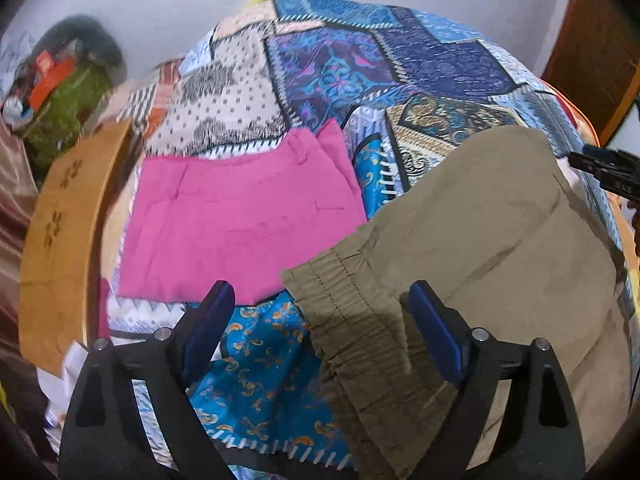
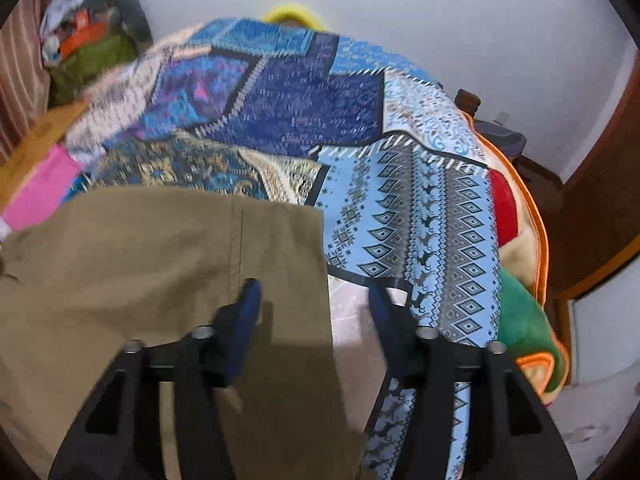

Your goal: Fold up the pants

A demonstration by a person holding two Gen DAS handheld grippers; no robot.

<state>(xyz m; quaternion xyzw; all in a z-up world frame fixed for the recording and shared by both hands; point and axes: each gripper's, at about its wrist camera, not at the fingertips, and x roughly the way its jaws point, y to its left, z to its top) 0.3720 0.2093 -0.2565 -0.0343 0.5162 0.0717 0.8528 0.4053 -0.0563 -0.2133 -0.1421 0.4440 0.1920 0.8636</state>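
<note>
Patchwork-covered bed (image 1: 400,60) bears khaki pants (image 1: 500,240) beside folded pink pants (image 1: 240,220).

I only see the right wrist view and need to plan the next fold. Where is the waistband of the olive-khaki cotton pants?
Observer: The gathered elastic waistband of the khaki pants lies between the open fingers of the left gripper, not pinched.
Operator: Is the pink garment I glimpse folded?
Observer: Yes. The pink pants lie flat as a folded rectangle, left of that waistband.
Operator: Do the two garments touch?
Observer: Their near corners meet just ahead of the left gripper.
</note>
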